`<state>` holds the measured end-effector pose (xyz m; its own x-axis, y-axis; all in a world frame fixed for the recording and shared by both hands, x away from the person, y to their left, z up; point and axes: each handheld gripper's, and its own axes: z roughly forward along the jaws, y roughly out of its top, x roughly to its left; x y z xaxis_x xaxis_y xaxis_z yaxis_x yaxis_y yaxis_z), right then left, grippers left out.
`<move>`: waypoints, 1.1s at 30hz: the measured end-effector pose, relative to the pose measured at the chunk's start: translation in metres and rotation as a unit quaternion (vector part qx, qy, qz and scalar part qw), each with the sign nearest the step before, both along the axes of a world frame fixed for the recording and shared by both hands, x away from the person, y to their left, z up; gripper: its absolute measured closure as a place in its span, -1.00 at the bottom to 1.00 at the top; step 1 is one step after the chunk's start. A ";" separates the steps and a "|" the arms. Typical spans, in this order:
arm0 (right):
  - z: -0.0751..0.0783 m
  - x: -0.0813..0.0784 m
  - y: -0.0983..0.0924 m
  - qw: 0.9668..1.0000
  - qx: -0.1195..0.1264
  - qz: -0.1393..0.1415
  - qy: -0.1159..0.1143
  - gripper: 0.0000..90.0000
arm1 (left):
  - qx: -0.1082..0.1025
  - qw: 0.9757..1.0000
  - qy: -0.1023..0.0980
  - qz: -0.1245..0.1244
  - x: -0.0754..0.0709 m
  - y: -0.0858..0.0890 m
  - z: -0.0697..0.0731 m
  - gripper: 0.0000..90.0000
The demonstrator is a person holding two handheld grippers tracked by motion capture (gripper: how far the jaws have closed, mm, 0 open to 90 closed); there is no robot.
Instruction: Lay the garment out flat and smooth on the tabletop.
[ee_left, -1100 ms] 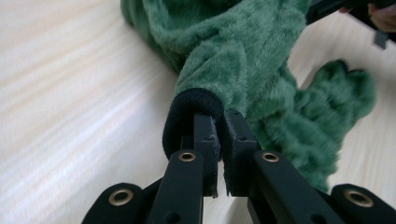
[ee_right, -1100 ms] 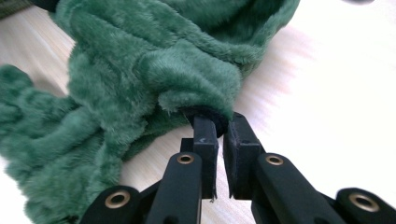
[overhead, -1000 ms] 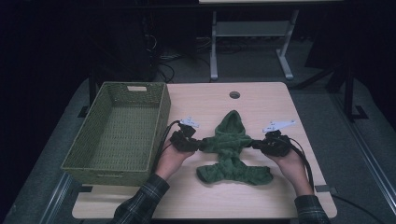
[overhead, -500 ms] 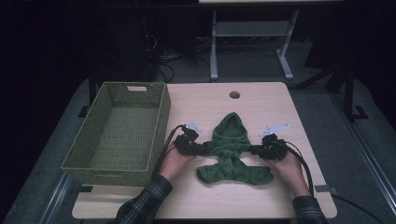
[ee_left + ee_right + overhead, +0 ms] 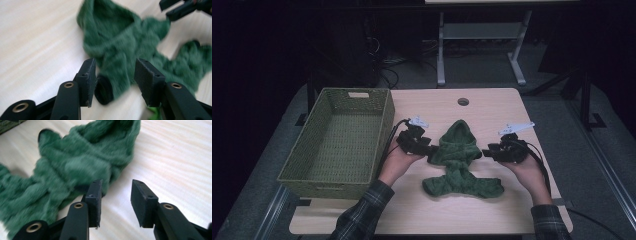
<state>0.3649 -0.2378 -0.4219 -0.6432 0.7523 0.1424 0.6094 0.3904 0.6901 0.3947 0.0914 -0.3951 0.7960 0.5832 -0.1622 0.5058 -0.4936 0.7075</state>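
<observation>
A small green fleece hooded garment [image 5: 459, 160] lies flat on the wooden table [image 5: 497, 110], hood pointing away from me. My left gripper [image 5: 429, 149] is at its left sleeve and my right gripper [image 5: 486, 152] at its right sleeve. Both pairs of jaws have just been opening. In the left gripper view the left gripper [image 5: 115, 64] is open, and the dark-cuffed sleeve end [image 5: 110, 85] lies loose between its jaws. In the right gripper view the right gripper [image 5: 116, 185] is open over bare wood, with the garment [image 5: 75, 162] just beyond its left jaw.
A green woven basket [image 5: 384, 125] stands empty on the table's left side, close to my left hand. A round cable hole [image 5: 463, 102] sits near the far edge. Dark floor and a metal frame lie beyond the table.
Both grippers went from shut on the sleeves to open. The hands lifted a little and the sleeves now rest slack on the table.
</observation>
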 end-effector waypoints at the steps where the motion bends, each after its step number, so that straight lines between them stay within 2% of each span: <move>1: 0.000 0.005 0.000 1.000 0.005 0.001 -0.004 0.37 | -0.001 1.000 0.000 0.001 0.004 -0.002 0.001 0.15; 3: 0.002 0.015 0.003 1.000 0.010 -0.001 0.006 0.38 | -0.005 1.000 -0.001 0.003 0.013 -0.006 0.001 0.15; 9: 0.011 0.041 0.013 1.000 0.013 0.001 0.002 0.39 | 0.005 1.000 0.001 0.010 0.041 -0.020 -0.010 0.15; 10: 0.012 0.045 0.015 1.000 0.012 0.002 -0.004 0.39 | 0.005 1.000 0.001 0.010 0.041 -0.020 -0.010 0.15; 11: 0.012 0.049 0.017 1.000 0.012 0.003 0.003 0.38 | 0.010 1.000 0.006 0.012 0.049 -0.022 -0.018 0.15; 13: 0.012 0.055 0.020 1.000 0.004 0.006 0.002 0.39 | 0.005 1.000 0.012 0.014 0.055 -0.022 -0.025 0.14; 14: 0.011 0.058 0.021 1.000 0.005 0.007 0.009 0.39 | -0.001 1.000 0.014 0.018 0.057 -0.022 -0.028 0.14; 16: 0.007 0.063 0.023 1.000 -0.001 0.011 0.017 0.39 | 0.005 1.000 0.017 0.013 0.062 -0.022 -0.034 0.14; 19: 0.002 0.066 0.024 1.000 0.000 0.014 0.025 0.39 | 0.003 1.000 0.021 0.004 0.065 -0.023 -0.039 0.14; 22: -0.009 0.073 0.027 0.999 0.000 0.016 0.038 0.39 | -0.002 1.000 0.026 -0.008 0.069 -0.028 -0.045 0.14; 25: -0.013 0.074 0.029 0.999 0.002 0.019 0.044 0.39 | 0.003 1.000 0.028 -0.012 0.068 -0.033 -0.048 0.15; 26: -0.017 0.076 0.030 0.999 -0.003 0.023 0.047 0.42 | 0.013 0.999 0.035 -0.017 0.069 -0.036 -0.053 0.17; 28: -0.020 0.076 0.031 0.998 -0.004 0.024 0.050 0.47 | 0.011 0.999 0.039 -0.020 0.069 -0.038 -0.058 0.24; 32: -0.024 0.075 0.030 0.998 -0.012 0.018 0.057 0.56 | 0.033 0.998 0.041 -0.032 0.070 -0.037 -0.060 0.46; 33: -0.025 0.075 0.030 0.998 -0.014 0.019 0.058 0.59 | 0.033 0.998 0.042 -0.029 0.069 -0.037 -0.059 0.51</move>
<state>0.4399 -0.2080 -0.4471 -0.6512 0.7328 0.1974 0.6696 0.4323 0.6039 0.4636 0.0541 -0.4546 0.8143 0.5476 -0.1925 0.5305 -0.5675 0.6297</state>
